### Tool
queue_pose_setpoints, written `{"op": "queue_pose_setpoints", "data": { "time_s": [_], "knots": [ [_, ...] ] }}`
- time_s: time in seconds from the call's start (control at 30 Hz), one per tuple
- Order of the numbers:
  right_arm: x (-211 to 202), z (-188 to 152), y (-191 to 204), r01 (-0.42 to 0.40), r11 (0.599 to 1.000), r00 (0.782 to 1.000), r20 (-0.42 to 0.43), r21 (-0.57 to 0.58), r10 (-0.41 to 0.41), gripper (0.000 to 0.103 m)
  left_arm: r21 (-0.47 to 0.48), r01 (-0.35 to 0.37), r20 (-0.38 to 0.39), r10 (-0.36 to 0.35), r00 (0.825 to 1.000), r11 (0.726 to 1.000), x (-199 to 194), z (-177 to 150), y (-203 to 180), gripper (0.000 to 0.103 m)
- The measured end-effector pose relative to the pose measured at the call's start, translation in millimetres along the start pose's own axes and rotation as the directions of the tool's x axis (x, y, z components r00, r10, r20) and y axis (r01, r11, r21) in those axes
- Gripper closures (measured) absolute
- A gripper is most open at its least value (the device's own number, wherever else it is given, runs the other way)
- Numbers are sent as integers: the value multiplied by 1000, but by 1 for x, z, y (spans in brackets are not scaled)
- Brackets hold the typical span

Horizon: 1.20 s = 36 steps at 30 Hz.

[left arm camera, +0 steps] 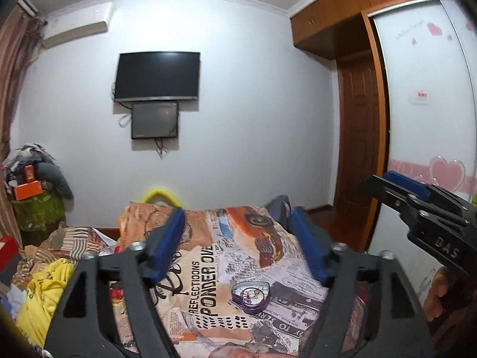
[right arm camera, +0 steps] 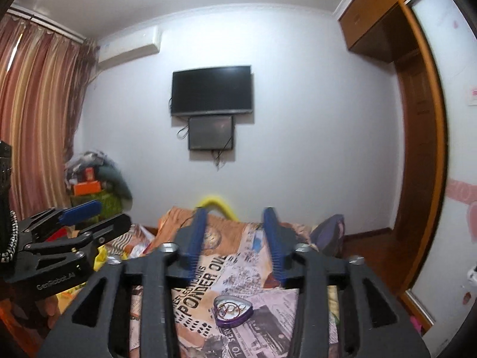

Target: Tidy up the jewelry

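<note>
**Both claws held above the bed, heart tin of jewelry below**

Left claw [left arm camera: 235, 217]: blue fingers spread wide apart, nothing between them. It hangs above the bed, pointing toward the far wall. In the right wrist view the same claw shows at the left edge, side-on.

Right claw [right arm camera: 235, 217]: fingers also apart, gap narrower than the left one's, nothing gripped. It hangs over the bed too, clear of the tin. In the left wrist view it shows at the right edge, side-on.

Task item: a purple heart-shaped tin [left arm camera: 251, 297] [right arm camera: 232, 310], open-topped, sits on the newspaper-print blanket [left arm camera: 208, 268] [right arm camera: 208, 286] just right of the "PONDER OIL" lettering. Inside it lies a tangle of jewelry [left arm camera: 252, 292] [right arm camera: 231, 308], gold-toned rings and chain; single pieces too small to separate. Neither claw touches the tin.

Surroundings: a dark television [left arm camera: 157, 76] [right arm camera: 212, 91] on the far wall with a smaller dark screen [left arm camera: 155, 120] just under it. Striped curtain [right arm camera: 38, 119] at left, wooden wardrobe [left arm camera: 337, 9] at right. Yellow garment [left arm camera: 44, 292] lies crumpled on the bed's left side
</note>
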State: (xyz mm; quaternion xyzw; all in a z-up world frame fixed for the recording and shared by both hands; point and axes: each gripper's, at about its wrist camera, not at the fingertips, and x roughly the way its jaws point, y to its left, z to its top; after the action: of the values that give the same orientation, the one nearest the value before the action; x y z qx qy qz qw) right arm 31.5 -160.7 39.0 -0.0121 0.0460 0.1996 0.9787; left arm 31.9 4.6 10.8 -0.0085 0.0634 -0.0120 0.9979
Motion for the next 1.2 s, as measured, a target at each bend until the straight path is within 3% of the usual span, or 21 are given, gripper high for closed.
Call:
{"op": "queue_pose_setpoints", "data": {
  "time_s": [0.03,0.1,0.2,0.27,0.6,1.2],
  "knots": [
    [-1,-1,2,12,1000,1000,9,-1,-12,50,-5,-8,7,8,1000,1000,-3,-1,1,11],
    [-2,-2,5,34,999,999,17,-1,-34,29,-9,-27,22,28,999,1000,-9,-2,1,7],
    [-6,-4,6,70,997,997,40,13,-70,6,-10,-46,29,46,999,999,-15,-4,3,4],
    [-10,-5,5,94,995,994,51,26,-95,0,-18,-49,25,50,998,999,-14,-6,5,4],
    [-24,-9,-3,130,991,991,35,27,-131,0,-30,-61,11,61,998,998,-26,-10,3,3],
    [-25,-15,-4,104,994,995,-13,17,-104,0,-25,-60,-1,60,998,998,-25,-13,-2,1]
  ]
}}
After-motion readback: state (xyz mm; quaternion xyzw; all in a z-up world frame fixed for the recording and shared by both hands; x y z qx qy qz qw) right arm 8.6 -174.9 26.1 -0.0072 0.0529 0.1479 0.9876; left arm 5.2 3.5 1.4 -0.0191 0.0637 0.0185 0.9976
